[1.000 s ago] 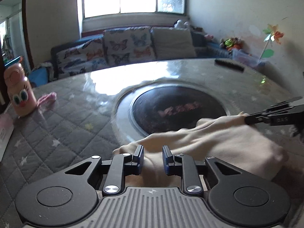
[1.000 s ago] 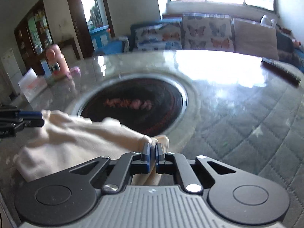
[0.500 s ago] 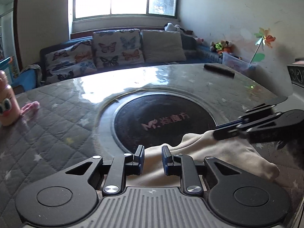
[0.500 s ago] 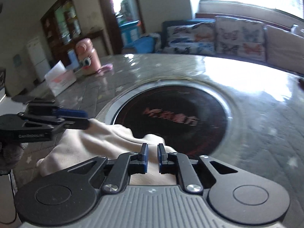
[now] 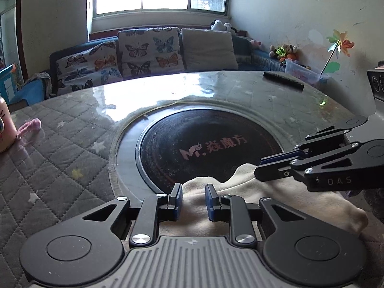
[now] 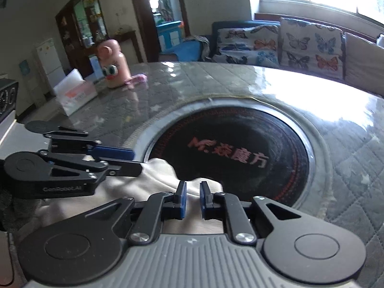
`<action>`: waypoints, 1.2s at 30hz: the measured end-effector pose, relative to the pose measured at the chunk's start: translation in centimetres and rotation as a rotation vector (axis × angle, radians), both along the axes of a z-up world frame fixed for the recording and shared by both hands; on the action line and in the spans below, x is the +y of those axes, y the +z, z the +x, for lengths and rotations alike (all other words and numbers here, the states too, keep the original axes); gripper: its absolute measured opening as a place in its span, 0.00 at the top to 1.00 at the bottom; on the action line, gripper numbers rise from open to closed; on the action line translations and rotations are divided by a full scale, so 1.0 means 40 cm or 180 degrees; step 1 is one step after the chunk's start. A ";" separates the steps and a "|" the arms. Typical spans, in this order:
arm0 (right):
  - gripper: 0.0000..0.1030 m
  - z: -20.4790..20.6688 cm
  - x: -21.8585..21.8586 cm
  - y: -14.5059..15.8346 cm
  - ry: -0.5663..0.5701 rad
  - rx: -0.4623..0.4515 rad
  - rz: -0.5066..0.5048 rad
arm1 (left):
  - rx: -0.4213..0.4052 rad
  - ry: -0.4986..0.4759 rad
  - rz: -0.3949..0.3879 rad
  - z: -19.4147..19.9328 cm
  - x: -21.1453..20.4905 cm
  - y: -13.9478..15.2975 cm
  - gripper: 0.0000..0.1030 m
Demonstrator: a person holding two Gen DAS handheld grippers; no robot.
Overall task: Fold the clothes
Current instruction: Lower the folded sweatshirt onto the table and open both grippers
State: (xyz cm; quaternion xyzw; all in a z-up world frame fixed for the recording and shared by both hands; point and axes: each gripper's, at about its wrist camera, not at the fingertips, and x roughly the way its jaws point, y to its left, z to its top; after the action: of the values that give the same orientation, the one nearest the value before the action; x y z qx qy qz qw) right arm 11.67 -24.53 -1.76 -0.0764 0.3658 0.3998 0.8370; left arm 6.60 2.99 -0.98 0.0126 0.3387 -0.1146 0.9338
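Cloth (image 5: 276, 199) on counter (image 5: 72, 148): soft, light, bunched; best held at its edges. Left claw (image 5: 192, 200) and right claw (image 6: 191, 199) both gape, holding nothing.

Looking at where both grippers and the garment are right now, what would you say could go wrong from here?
Both grippers look open: the left gripper and right gripper have a gap between their pads, so the cream garment lies loose and a fold may slip.

The garment's far edge overlaps the black round cooktop set in the table; if it were hot, the fabric could scorch.

The grippers sit close together and could collide when closing.
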 end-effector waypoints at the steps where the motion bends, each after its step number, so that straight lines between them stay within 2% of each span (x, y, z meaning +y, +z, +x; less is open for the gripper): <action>1: 0.89 -0.006 0.000 0.007 0.0027 -0.0012 0.0019 | -0.0019 -0.0004 -0.0003 -0.006 0.001 0.004 0.77; 5: 0.89 -0.040 0.031 0.014 0.0252 -0.0109 -0.0002 | -0.0060 -0.0002 -0.0039 -0.032 0.010 0.015 0.77; 11: 0.89 -0.054 0.089 -0.017 0.0358 -0.0217 -0.0158 | -0.0023 0.0049 -0.0032 -0.073 0.028 0.007 0.77; 16: 0.88 -0.077 0.081 0.004 0.0402 -0.0273 -0.0080 | -0.0029 0.0097 -0.0021 -0.119 0.059 0.001 0.77; 17: 0.85 -0.085 0.079 0.009 0.0428 -0.0289 -0.0065 | -0.0023 0.0111 -0.0016 -0.125 0.064 -0.002 0.77; 22: 0.81 -0.130 0.088 0.007 0.0621 -0.0307 -0.0123 | -0.0016 0.0209 0.0003 -0.148 0.081 -0.010 0.77; 26: 0.80 -0.168 0.095 0.016 0.0755 -0.0359 -0.0127 | -0.0091 0.0173 0.0033 -0.171 0.083 -0.003 0.77; 31: 0.80 -0.221 0.115 0.017 0.0958 -0.0452 -0.0159 | -0.0057 0.0197 0.0107 -0.169 0.098 -0.021 0.77; 36: 0.78 -0.280 0.150 0.004 0.1218 -0.0587 -0.0233 | -0.0014 0.0223 -0.0037 -0.169 0.133 -0.025 0.76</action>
State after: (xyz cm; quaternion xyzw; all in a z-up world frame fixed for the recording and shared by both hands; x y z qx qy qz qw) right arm 0.45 -18.53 -1.58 -0.2110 0.2807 0.5292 0.7724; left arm -0.17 8.29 -1.98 -0.0045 0.3362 -0.0837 0.9381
